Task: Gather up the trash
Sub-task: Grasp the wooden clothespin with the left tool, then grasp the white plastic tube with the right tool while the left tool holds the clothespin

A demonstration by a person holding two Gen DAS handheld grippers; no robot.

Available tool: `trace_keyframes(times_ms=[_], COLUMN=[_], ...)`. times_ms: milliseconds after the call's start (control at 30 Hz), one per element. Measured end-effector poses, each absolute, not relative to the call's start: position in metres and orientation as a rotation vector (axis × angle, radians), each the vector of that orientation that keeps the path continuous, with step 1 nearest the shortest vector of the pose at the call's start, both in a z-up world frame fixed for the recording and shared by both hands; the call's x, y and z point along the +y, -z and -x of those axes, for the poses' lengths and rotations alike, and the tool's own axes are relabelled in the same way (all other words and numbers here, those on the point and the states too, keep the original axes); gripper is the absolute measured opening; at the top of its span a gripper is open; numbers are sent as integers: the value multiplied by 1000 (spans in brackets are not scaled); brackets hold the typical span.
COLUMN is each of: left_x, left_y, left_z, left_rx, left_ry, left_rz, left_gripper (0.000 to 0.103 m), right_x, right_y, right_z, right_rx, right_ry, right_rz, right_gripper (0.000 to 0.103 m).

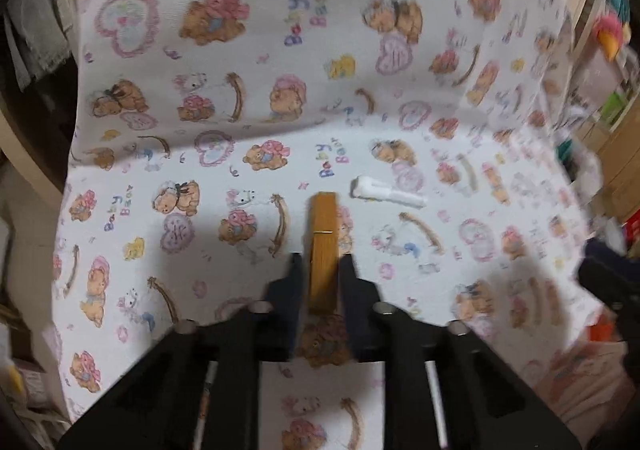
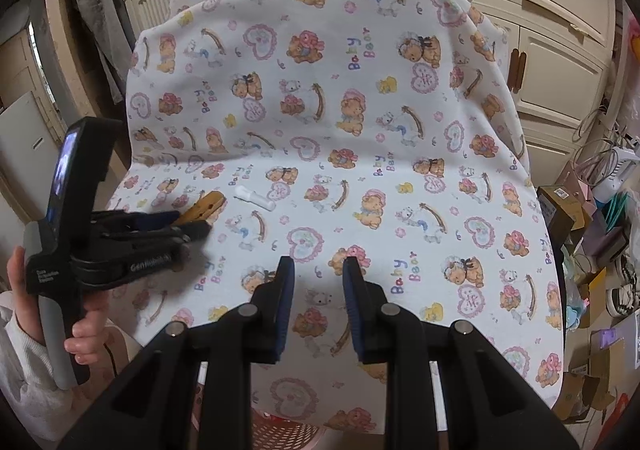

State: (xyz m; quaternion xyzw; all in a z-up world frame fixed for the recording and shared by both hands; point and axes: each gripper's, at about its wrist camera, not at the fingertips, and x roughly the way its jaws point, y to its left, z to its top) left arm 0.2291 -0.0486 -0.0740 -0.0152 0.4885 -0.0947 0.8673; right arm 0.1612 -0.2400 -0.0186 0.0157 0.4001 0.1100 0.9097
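Left tongs (image 1: 322, 270) angle steeply down, clamping wooden clothespin (image 1: 323, 250).

A wooden clothespin (image 1: 323, 250) lies lengthwise beside a small white crumpled scrap (image 1: 386, 192).

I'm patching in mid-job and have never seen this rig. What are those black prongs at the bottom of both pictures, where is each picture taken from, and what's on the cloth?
There is no robot arm: a person holds a two-fingered tool in each hand, and each tool carries a camera looking along its fingers. One picture comes from the left tool, the other from the right tool; the prongs are their fingers. The right view also shows the left tool from the side, with the hand gripping it. On the bear-print cloth lie a wooden clothespin and a small white piece. The left tool's fingers are closed on the clothespin. The right tool holds nothing.
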Motion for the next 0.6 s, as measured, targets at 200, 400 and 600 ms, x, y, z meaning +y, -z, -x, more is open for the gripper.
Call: trace_keyframes(times_ms=[200,400,600], left_x=[-24,3,18], left_y=[46,41,40], left_z=[-212,-204,-194], left_rx=[978,1021,1038], left_ry=[141,142,130], left_rz=[65,121,114], left_gripper=[12,12,12], right_x=[-230,-194,-170], right_y=[8,14,47], right_z=[-177,-217,-262], right_rx=[817,873,938], right_ry=[-273,-367,-325], right_rz=[-46,6,52], right_gripper=[24,28,42])
